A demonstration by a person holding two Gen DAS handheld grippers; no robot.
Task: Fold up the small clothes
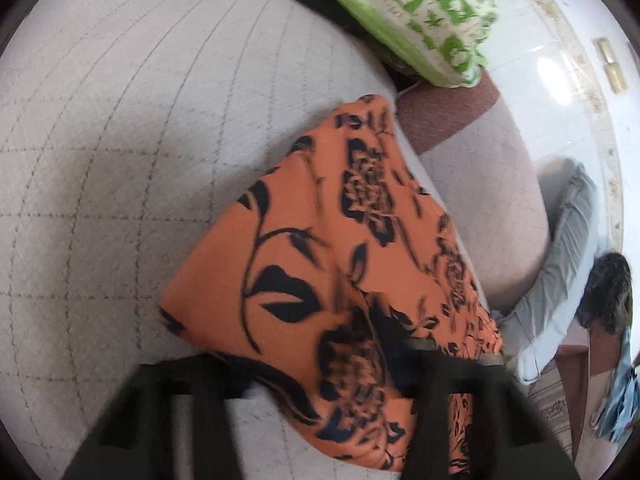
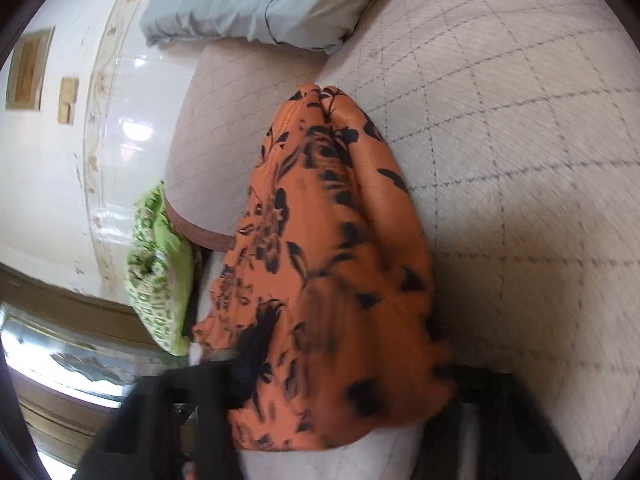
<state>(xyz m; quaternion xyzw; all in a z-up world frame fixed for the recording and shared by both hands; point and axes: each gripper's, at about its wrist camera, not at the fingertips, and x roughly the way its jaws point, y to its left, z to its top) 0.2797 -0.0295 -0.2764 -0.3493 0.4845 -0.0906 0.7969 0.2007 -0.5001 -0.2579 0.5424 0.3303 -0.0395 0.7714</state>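
One orange floral garment; two pillows: green-patterned, grey.

left gripper, right gripper, jaws narrowed

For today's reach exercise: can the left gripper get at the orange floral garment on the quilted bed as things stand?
Probably yes: the orange floral garment already lies between the left gripper's fingers, nothing covering it.

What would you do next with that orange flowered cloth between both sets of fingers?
Probably lift both ends together and carry them across to fold it. The orange cloth lies bunched on the quilted cushion, and the left gripper and right gripper each seem closed on an end.
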